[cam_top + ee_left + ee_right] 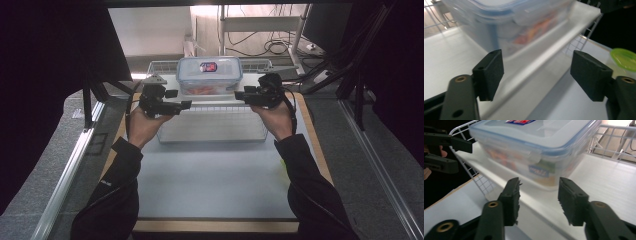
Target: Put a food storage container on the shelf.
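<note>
- Room: dim on both sides, black panels left and right. Bright strip at the back with a pale floor, a metal shelf frame (260, 25) and loose dark cables (272, 47) on the floor.
- Grey carpeted bench (55, 165) surrounds the work area; aluminium rails (67, 175) run along both sides.
- Work surface: wood-edged board with a pale grey mat (210, 175) on top, bare in front of the person.
- White wire rack with a flat white shelf (215, 120) sits at the far end of the mat, wire rim visible behind it.
- Clear rectangular plastic food container with a blue-trimmed clip-on lid (209, 75) stands upright on the shelf, centred between the two grippers. Lid is on; red-and-blue label on top; orange-red contents show through the wall.
- Person's dark-sleeved forearms come in from the bottom, one hand on each tool.
- Left gripper (186, 104): jaws apart, nothing between the pads, just beside the container's left end. Its own view shows the container close ahead, blurred.
- Right gripper (239, 94): jaws apart, nothing clamped, just beside the container's right end; container's front wall sits just past the pads.
- Bright green round plastic lid (624, 58) lies on the mat, off to the side of the rack.
</note>
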A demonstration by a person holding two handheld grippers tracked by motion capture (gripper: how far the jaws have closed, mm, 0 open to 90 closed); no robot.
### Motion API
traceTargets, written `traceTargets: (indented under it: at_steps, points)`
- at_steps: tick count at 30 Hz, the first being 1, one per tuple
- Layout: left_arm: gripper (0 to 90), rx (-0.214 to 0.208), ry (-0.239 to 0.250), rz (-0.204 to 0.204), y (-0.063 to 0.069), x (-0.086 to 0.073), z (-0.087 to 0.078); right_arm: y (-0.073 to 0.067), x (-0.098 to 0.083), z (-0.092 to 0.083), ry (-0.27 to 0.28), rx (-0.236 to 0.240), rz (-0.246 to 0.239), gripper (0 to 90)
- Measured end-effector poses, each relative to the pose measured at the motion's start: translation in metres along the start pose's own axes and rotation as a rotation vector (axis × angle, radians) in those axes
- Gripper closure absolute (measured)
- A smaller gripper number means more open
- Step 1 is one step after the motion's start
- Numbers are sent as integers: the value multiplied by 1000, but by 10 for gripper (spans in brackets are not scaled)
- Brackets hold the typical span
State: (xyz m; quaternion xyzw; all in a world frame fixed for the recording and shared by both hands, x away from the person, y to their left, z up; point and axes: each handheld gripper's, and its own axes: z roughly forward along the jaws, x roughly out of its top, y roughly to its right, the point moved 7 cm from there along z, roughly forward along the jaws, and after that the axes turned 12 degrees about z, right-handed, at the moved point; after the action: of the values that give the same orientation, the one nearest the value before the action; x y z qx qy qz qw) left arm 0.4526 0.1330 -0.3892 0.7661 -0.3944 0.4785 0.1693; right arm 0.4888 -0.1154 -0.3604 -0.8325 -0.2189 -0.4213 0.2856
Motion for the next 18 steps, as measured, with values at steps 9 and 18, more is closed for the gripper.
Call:
traceTargets:
  at_steps: [9,18]
  points:
    - [174,7,-25,27,23,-23,-14,-9,-26,-13,-7,28,-52,290]
    - [110,-24,-4,24,48,-52,-26,-17,-56,-19,-2,23,-101,165]
